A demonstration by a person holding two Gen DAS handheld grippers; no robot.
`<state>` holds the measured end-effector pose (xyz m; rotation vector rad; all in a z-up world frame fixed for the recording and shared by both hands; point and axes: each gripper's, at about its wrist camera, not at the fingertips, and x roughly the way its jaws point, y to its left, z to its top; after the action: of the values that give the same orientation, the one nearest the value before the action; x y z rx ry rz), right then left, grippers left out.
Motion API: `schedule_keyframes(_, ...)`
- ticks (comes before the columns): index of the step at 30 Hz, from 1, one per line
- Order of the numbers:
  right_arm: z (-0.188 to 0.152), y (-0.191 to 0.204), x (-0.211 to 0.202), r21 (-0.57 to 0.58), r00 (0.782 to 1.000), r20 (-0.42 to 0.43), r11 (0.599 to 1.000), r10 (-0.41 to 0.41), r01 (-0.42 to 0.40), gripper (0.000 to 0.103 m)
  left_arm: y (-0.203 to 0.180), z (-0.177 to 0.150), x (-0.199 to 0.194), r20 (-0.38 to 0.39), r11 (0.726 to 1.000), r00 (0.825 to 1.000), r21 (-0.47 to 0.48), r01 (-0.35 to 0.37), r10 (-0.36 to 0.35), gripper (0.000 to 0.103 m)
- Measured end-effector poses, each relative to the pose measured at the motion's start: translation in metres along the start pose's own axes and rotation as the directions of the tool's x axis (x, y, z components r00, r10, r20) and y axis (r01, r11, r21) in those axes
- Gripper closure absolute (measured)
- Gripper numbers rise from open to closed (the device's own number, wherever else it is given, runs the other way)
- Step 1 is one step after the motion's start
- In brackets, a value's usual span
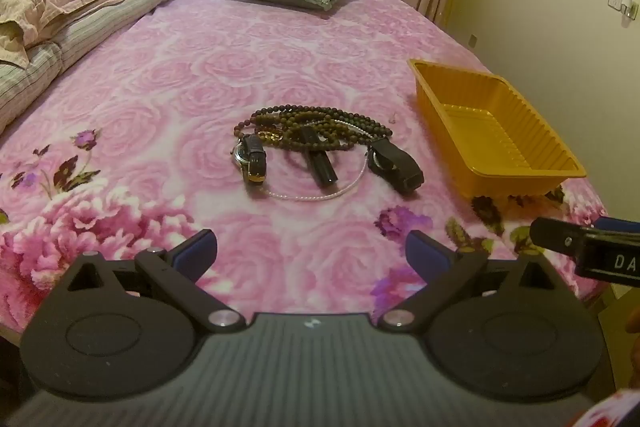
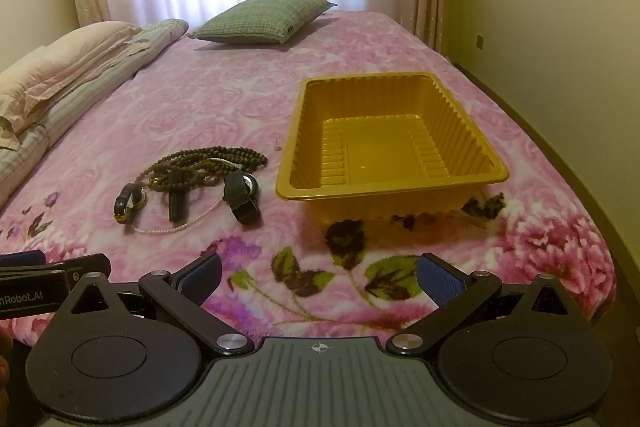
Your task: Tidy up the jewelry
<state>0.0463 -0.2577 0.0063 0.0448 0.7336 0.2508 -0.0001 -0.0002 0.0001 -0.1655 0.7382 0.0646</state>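
Lying heaped on the bed [image 1: 200,75], beads [image 1: 316,125] and watches [image 1: 250,157] sit at twelve o'clock of the spread, empty left gripper [image 1: 311,253]; tray [image 2: 486,151] at twelve of the spread right gripper [image 2: 319,277].

- Left black two-finger gripper with blue pads [image 1: 311,255]: lower centre of its frame, jaws spread wide, nothing between them.
- Right black two-finger gripper with blue pads [image 2: 319,277]: lower centre, likewise wide apart, tilted downward.

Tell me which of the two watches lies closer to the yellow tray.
The watch with the wide all-black strap, at the pile's tray-side end. The other watch, with a gold buckle, lies at the far end from the yellow tray.
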Motion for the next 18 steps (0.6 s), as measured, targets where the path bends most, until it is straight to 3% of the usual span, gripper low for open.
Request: schedule_keyframes(18,0.0005,0.0012,-0.0012,0.001,1.0,0.002,1.0,-0.001,0.001,0.0,-0.0002,-0.0003,-0.0003,0.0,1.0,1.0,0.0,0.001,-0.001,0.003)
